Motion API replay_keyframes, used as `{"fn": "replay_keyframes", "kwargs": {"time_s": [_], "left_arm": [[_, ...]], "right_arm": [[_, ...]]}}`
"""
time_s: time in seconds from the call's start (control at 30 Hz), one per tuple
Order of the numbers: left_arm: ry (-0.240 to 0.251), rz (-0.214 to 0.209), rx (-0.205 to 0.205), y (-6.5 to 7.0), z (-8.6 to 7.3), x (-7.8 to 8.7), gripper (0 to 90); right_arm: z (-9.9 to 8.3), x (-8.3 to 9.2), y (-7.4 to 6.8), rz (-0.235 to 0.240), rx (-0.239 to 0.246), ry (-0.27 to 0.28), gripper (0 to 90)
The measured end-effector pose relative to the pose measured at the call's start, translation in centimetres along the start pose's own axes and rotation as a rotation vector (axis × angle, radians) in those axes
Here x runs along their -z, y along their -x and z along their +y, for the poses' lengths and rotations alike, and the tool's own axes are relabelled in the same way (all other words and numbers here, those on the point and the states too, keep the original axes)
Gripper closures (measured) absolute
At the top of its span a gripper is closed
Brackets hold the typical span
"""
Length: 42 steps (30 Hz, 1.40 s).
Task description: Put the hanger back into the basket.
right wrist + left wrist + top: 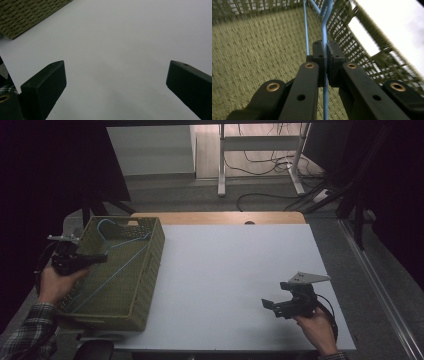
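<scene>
The left gripper (326, 53) is clamped on a blue cord (122, 262) inside the green basket (150, 280) — lifting it out looks just begun. The right gripper (116, 80) waits spread wide over the bare white table (225, 270) — it holds nothing.

- No readable text, labels, brands, numbers or signs in any view.
- Basket (140, 285), table (235, 270) and both grippers carry no legible markings.

Both grippers black: left gripper (75, 258) has linked arms with brass-coloured rivets and small screw holes, dark cable looping behind; right gripper (285, 306) has blocky rectangular jaw pads, grey three-cornered plate on top, black cable. Plaid sleeve (26, 335) on left forearm.
</scene>
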<state>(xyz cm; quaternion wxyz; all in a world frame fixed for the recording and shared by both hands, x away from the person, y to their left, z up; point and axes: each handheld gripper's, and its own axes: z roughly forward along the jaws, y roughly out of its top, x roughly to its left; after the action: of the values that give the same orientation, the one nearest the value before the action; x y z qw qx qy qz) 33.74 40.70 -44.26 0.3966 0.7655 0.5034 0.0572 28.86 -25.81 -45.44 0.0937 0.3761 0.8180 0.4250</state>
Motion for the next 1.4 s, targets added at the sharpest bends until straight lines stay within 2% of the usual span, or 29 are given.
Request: {"fn": "replay_keyframes", "kwargs": {"time_s": [0.2,0.3,0.33,0.4,0.47,0.57,0.63,0.73,0.87,1.0,1.07,1.1,1.23,1.33,1.4], "left_arm": [[-0.048,0.045,0.024,-0.6,-1.0,-1.4,87.1],[-0.103,0.116,0.025,-0.7,-1.3,-1.8,86.6],[-0.106,0.123,0.033,-0.8,-1.3,-1.9,86.2],[-0.091,0.14,0.06,-0.9,-1.4,-1.7,85.0],[-0.063,0.151,0.072,-0.9,-1.4,-1.3,78.5],[-0.035,0.183,0.067,-0.2,-1.4,-0.6,66.0],[-0.004,0.187,0.062,0.5,-1.5,-0.1,57.7],[0.058,0.163,0.043,2.0,-1.4,0.9,44.3],[0.127,0.113,-0.015,4.7,-1.4,1.9,28.1],[0.207,0.008,-0.053,7.8,-1.8,2.5,17.8],[0.229,-0.04,-0.071,9.4,-2.2,2.4,13.5],[0.237,-0.068,-0.088,10.2,-2.5,2.3,10.4],[0.245,-0.129,-0.131,13.0,-3.8,1.4,4.6],[0.242,-0.144,-0.16,14.7,-4.7,0.4,2.7],[0.219,-0.115,-0.203,15.9,-5.4,-0.5,1.4]], "right_arm": [[-0.2,-0.3,0.0,0.0,0.007,-0.015,2.3],[-0.2,-0.3,0.0,-0.004,0.006,-0.016,2.3],[-0.3,-0.3,0.0,-0.003,0.004,-0.017,2.3],[-0.3,-0.3,0.1,-0.004,0.004,-0.018,2.3],[-0.3,-0.2,0.0,-0.005,0.005,-0.018,2.3],[-0.3,-0.2,0.0,-0.007,0.005,-0.018,2.3],[-0.3,-0.1,0.0,-0.008,0.002,-0.018,2.3],[-0.3,0.2,-0.1,-0.011,0.001,-0.009,2.3],[-0.4,0.7,-0.2,-0.013,-0.006,0.007,2.3],[-0.6,1.3,-0.4,-0.023,-0.012,0.019,1.8],[-0.7,1.6,-0.5,-0.029,-0.011,0.028,1.3],[-0.7,1.8,-0.6,-0.033,-0.01,0.03,1.1],[-1.0,2.3,-0.9,-0.045,-0.005,0.031,0.9],[-1.2,2.5,-1.0,-0.049,-0.008,0.032,0.9],[-1.4,2.6,-1.0,-0.052,-0.01,0.031,0.9]]}}
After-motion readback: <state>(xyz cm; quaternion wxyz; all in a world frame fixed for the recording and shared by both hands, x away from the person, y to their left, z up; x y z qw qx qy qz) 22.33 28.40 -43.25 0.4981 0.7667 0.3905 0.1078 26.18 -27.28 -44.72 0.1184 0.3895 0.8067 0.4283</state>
